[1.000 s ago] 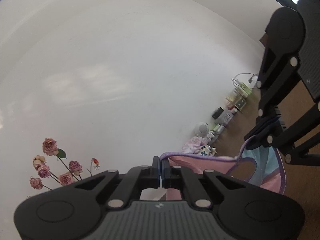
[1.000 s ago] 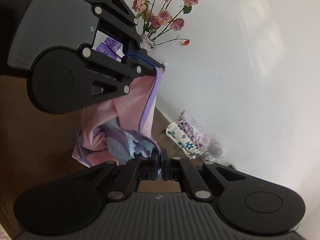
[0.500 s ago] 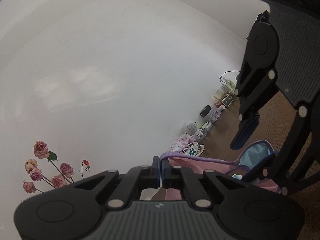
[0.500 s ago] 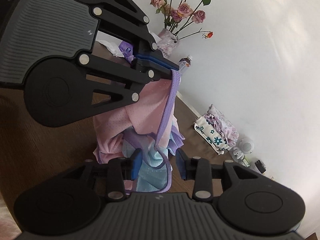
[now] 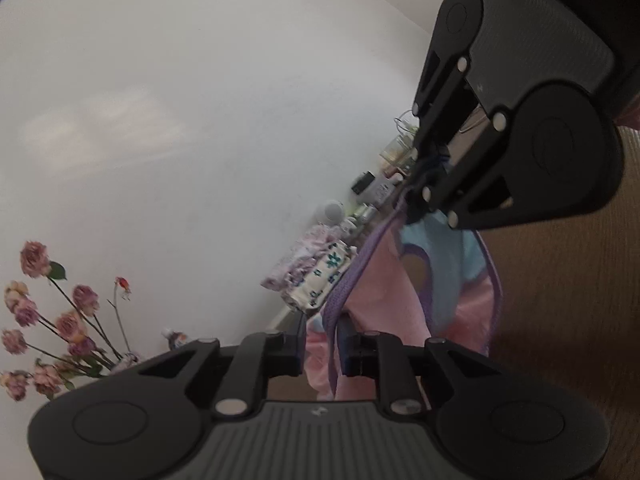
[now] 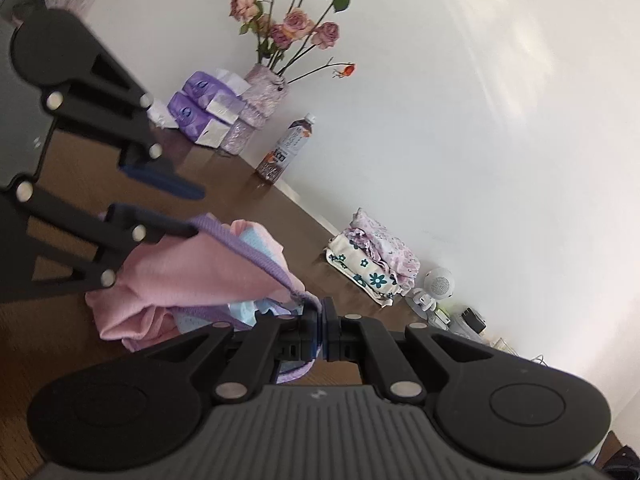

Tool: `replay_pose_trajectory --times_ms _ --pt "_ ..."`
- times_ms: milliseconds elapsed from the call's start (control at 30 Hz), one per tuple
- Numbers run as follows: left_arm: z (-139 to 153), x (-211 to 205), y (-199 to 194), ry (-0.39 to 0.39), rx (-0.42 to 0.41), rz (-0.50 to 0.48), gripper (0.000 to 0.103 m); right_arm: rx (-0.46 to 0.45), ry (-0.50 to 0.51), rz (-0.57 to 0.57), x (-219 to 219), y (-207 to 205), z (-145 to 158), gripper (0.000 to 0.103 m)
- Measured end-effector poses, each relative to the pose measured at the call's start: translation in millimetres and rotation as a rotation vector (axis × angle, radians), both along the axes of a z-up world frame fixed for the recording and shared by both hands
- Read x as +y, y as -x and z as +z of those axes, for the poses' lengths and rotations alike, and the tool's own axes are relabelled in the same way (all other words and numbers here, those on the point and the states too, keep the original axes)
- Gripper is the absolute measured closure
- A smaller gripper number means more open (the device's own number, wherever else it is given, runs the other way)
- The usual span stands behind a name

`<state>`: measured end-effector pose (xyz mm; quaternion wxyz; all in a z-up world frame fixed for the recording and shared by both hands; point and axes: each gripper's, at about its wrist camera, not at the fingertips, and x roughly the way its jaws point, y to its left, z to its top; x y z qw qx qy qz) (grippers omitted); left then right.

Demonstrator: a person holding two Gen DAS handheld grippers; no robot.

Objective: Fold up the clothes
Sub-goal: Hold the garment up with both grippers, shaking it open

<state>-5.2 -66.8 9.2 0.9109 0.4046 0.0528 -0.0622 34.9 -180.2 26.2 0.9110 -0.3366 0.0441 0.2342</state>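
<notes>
From the left wrist view, the pink mesh garment with purple ribbed trim and a pale blue panel (image 5: 384, 296) hangs above the brown wooden table (image 5: 568, 320), most likely raised so that its edges can be found and pulled straight before any fold. The left gripper (image 5: 322, 338) has its fingers apart, and the purple trim runs through the gap between them; whether the cloth touches either pad I cannot tell. Up and to the right of the garment, the right gripper (image 5: 426, 178) has its fingers together on the trim at the garment's top, so the weight seems to hang from there. Left of the garment, against the white wall (image 5: 200, 120), lies a stack of folded floral clothes (image 5: 312, 276), probably items already done.

From the right wrist view, the right gripper (image 6: 322, 322) is clamped on a bunched bit of the purple trim, with the fingers pressed close. The garment (image 6: 188, 276) stretches from that pinch up and left toward the left gripper (image 6: 192, 212), whose fingers stand clearly apart; the lower one touches the trim and the upper one is clear of the cloth. This reads as a regrip, with the left fingers ready to close on a new spot along the edge. The rest of the garment sags in a heap toward the table (image 6: 60, 348). The folded floral stack (image 6: 372, 260) sits to the right of the garment by the wall, and a vase of dried pink roses (image 6: 280, 40) stands behind it.
</notes>
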Motion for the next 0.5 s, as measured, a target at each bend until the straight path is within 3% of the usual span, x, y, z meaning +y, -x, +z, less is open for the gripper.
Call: replay_pose_trajectory --times_ms 67,233,500 --pt "-0.5 2.8 1.9 0.004 0.026 -0.003 0.078 -0.011 -0.041 -0.007 -2.4 -2.7 3.8 0.102" --pt "0.8 8.7 8.8 0.022 0.108 -0.046 0.078 -0.047 -0.076 0.006 -2.8 -4.8 9.9 0.102" --pt "11.8 25.0 -7.6 0.057 0.211 -0.08 0.077 -0.123 -0.029 0.041 -10.6 11.9 9.2 0.102"
